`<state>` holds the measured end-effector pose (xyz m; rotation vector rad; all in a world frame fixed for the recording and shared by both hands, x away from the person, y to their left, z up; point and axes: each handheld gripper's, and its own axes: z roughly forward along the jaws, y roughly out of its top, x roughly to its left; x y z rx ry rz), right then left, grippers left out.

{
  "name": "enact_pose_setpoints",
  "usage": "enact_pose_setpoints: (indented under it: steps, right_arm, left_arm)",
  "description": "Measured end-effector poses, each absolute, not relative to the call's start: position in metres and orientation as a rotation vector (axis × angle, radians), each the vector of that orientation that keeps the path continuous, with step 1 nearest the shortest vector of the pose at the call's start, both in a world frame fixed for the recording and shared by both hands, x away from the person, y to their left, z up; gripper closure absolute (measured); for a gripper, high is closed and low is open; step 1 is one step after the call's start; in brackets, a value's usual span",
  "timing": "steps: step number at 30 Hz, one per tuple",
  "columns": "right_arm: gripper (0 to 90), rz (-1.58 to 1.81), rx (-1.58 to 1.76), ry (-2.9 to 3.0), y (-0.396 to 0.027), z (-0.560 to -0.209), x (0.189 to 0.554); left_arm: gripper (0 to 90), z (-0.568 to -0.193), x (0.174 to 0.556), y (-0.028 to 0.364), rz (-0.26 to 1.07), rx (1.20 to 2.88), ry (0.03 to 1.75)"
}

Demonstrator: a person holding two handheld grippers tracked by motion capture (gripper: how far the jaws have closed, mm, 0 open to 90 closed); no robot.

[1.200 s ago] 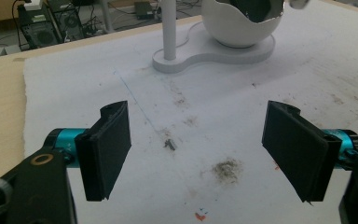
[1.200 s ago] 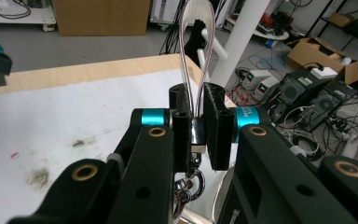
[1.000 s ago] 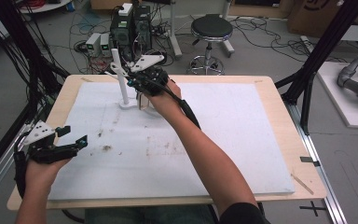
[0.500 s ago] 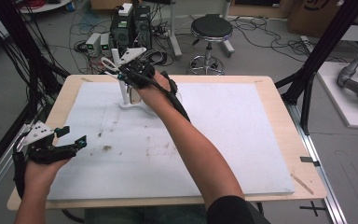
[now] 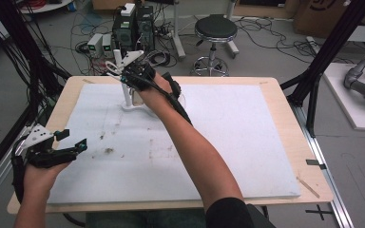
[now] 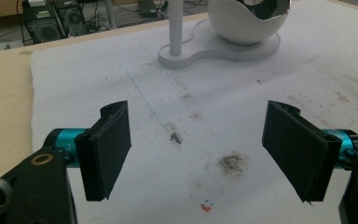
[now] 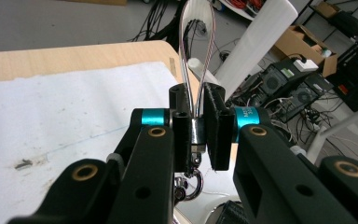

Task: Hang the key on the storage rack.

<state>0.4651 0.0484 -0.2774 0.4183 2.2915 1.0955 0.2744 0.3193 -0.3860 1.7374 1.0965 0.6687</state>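
The right gripper [image 7: 196, 133] was clamped on a whisk's [image 7: 196, 46] neck — thin wires, probably springy; the left gripper [image 6: 205, 154] gaped empty.

Even, diffuse overhead light keeps all three views bright with only faint shadows on the white mat [image 5: 228, 137], the high view being soft and low in detail, while the right gripper view blurs its near black jaws and the bright background.
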Motion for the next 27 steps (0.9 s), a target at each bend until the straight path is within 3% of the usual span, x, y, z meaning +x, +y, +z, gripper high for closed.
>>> enact_pose_setpoints:
  steps: [16,17,19,23,27]
  right_arm:
    - [82.3,1.035,0.471,2.31,0.044,-0.298,0.478]
    - [80.4,1.032,0.467,2.306,0.044,-0.298,0.479]
    - [65.9,1.055,0.489,2.281,0.042,-0.297,0.477]
    - [62.9,1.077,0.499,2.264,0.038,-0.293,0.474]
    - [50.8,1.091,0.519,2.256,0.03,-0.291,0.47]
  left_arm:
    - [23.7,-0.39,0.275,0.323,0.664,1.742,1.111]
    - [23.7,-0.39,0.275,0.322,0.661,1.74,1.112]
    - [23.7,-0.391,0.275,0.322,0.66,1.74,1.113]
    - [23.7,-0.391,0.275,0.321,0.66,1.738,1.112]
    - [23.7,-0.391,0.276,0.321,0.66,1.74,1.113]
